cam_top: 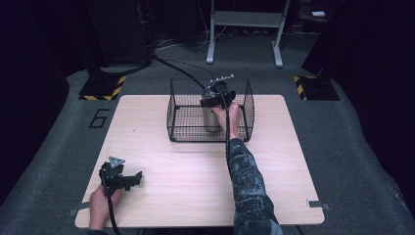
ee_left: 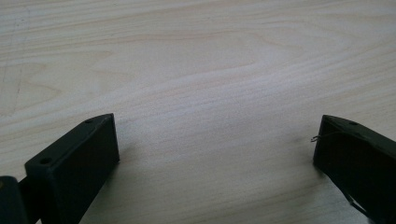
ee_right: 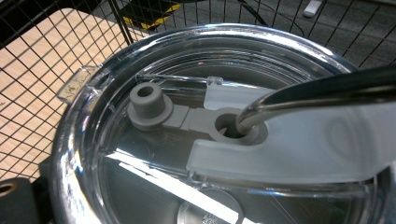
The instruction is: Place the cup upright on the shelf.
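Observation:
A black wire basket (cam_top: 178, 132) stands at the table's far middle. Inside it is an upright steel tumbler (cam_top: 211, 120) with a clear lid (ee_right: 140, 154), a grey stopper (ee_right: 147, 100) and a metal straw (ee_right: 327, 86) through the lid's hole. My right gripper (cam_top: 215, 100) reaches into the basket from above and is shut on the tumbler near its top; one black jaw shows pressed against the tumbler's side in the right gripper view. My left gripper (cam_top: 134, 178) rests low at the table's near left, open, with bare wood between its fingers (ee_left: 74, 163).
The wooden table (cam_top: 195, 186) has open surface between the basket and the near edge. Basket wires (ee_right: 56, 60) surround the tumbler closely. Behind the table stand a metal frame (cam_top: 244, 19) and yellow-black striped bases (cam_top: 103, 88) on grey carpet.

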`<state>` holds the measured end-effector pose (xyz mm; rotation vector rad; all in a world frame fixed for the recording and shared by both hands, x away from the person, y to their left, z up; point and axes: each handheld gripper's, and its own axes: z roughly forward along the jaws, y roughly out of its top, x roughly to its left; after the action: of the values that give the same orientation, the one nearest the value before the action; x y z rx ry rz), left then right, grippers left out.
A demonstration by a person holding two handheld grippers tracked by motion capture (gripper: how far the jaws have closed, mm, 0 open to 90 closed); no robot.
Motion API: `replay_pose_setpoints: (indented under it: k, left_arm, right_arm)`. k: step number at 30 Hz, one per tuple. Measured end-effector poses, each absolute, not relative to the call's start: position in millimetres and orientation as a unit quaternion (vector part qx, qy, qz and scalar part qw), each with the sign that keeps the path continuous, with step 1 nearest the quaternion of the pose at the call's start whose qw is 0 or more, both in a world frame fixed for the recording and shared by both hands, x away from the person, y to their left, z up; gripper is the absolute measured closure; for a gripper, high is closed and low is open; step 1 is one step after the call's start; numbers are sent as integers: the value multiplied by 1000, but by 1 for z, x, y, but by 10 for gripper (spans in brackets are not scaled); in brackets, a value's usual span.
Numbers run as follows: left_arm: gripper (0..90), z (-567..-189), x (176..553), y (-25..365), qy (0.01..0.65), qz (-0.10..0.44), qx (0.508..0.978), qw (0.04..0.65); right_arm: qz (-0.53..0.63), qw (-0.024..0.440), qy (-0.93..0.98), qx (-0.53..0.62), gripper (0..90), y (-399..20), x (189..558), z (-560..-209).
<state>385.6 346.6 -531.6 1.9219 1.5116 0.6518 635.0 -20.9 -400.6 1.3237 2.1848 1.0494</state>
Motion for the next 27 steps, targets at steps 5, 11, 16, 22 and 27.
replay_pose_setpoints:
  k: [5, 11, 16, 22, 27]
  left_arm:
    - [0, -532, 386, 347, 570, 246, 724, 301]
    - [0, -532, 386, 347, 570, 245, 724, 301]
    - [0, -532, 386, 346, 574, 247, 718, 307]
    - [0, -532, 386, 345, 575, 247, 717, 307]
    - [0, -532, 386, 345, 575, 247, 717, 307]
  right_arm:
    - [372, 185, 779, 469, 35, -22, 635, -403]
    - [369, 184, 786, 460, 34, -24, 629, -406]
    - [378, 182, 790, 447, 34, -32, 622, -410]
    - [373, 187, 795, 440, 32, -29, 620, -410]
    - [374, 183, 795, 440, 32, -33, 621, -409]
